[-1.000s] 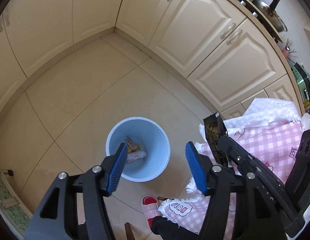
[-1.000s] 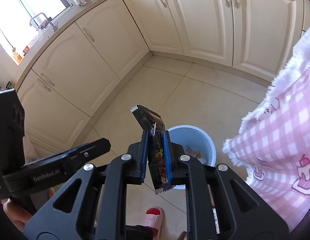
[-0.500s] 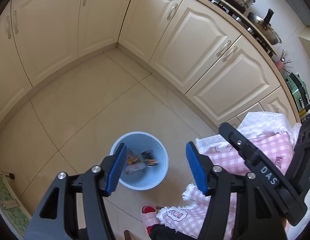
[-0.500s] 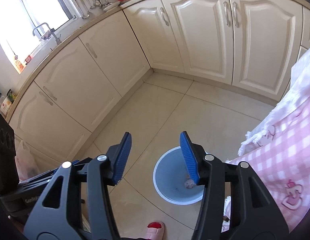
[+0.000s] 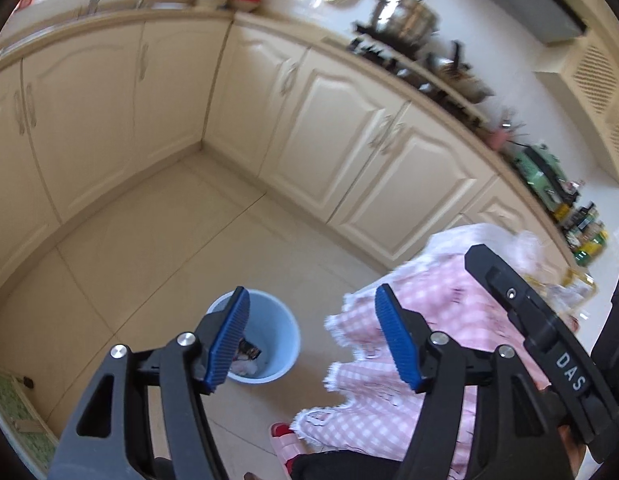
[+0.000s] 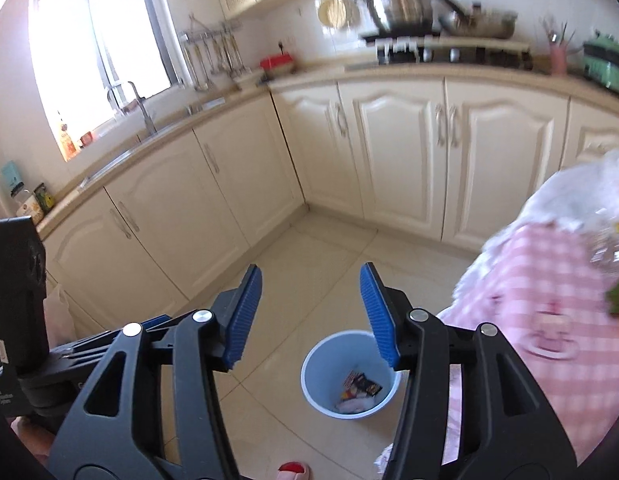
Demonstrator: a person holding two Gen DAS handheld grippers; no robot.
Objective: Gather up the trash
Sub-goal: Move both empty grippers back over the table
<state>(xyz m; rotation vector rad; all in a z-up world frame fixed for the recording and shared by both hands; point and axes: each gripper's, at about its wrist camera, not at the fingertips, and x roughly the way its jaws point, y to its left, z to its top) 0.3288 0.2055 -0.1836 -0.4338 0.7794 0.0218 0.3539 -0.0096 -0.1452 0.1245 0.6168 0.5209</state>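
The right gripper (image 6: 311, 314) is being held above the tiled floor (image 6: 309, 264) with its blue pads (image 6: 245, 316) apart and nothing between them; the jaws are being opened further. One second earlier a dark snack wrapper was being clamped upright between those pads; that wrapper (image 6: 363, 385) is now being seen lying inside the light blue waste bin (image 6: 351, 374), on top of other wrappers and a pale crumpled scrap. The bin is being seen lower and smaller in the right wrist view than before, below the right pad, and more of the cream cabinets (image 6: 405, 152), the sink tap (image 6: 143, 108) and the stove with its pots (image 6: 401, 4) is being taken in, so the gripper is being shown higher than before.

The left gripper (image 5: 309, 340) is likewise being held with its pads (image 5: 229, 344) wide apart, empty, and its jaws are being opened slightly more. In its view the bin (image 5: 277, 332) is being partly covered by the left pad, with the dark wrapper (image 5: 249, 350) visible inside; a second earlier that wrapper was not in the bin. The pink checked tablecloth (image 5: 441, 312) with its white fringe is being seen hanging just beside the bin, and the black body of the right gripper (image 5: 541, 328) is being seen across it. A red-toed slipper (image 5: 281, 436) is being seen at the lower edge. Both views are blurred.
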